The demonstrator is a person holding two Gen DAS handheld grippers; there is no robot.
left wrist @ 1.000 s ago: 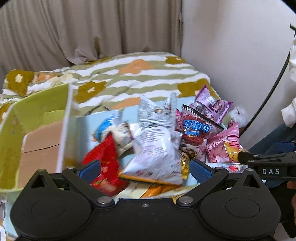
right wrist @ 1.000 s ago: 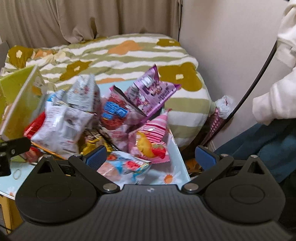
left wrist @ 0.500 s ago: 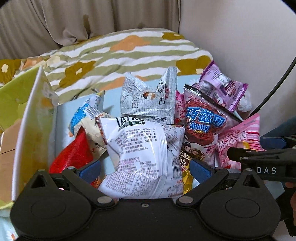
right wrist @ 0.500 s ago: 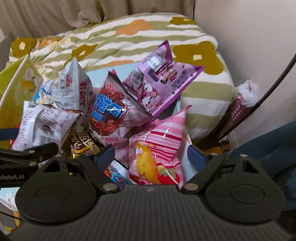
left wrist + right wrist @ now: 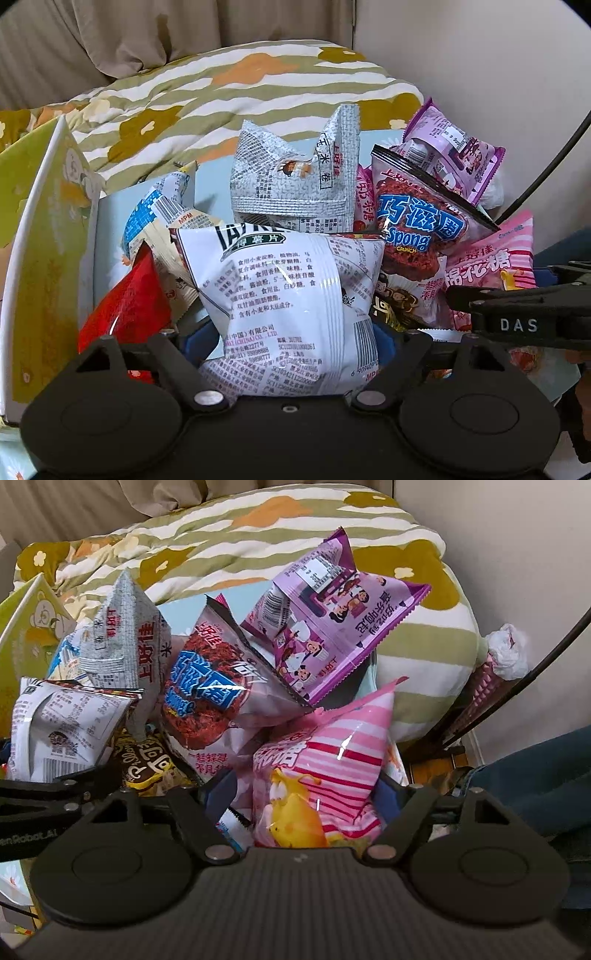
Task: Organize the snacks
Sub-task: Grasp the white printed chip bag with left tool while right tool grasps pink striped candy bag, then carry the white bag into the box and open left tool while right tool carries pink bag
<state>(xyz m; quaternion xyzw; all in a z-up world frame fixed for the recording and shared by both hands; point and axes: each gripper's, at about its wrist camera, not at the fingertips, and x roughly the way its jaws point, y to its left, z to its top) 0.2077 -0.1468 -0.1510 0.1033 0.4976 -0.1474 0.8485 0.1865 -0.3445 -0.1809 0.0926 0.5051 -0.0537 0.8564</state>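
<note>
Snacks lie in a loose pile on the pale blue surface [image 5: 110, 221], near the striped quilt [image 5: 221, 92] on the bed behind, so each bag must be lifted clear of its neighbours. The white printed bag [image 5: 291, 314] stands at the near left of the pile, directly between the jaws of the left gripper [image 5: 291, 343]; these have just been closing and the blue pads now appear to bear on its sides, about two-thirds open. The pink striped bag [image 5: 332, 768] stands at the near right, between the jaws of the right gripper [image 5: 310, 794], which have likewise been closing and appear to meet it. Both bags probably go to the green box [image 5: 40, 240] at far left.
</note>
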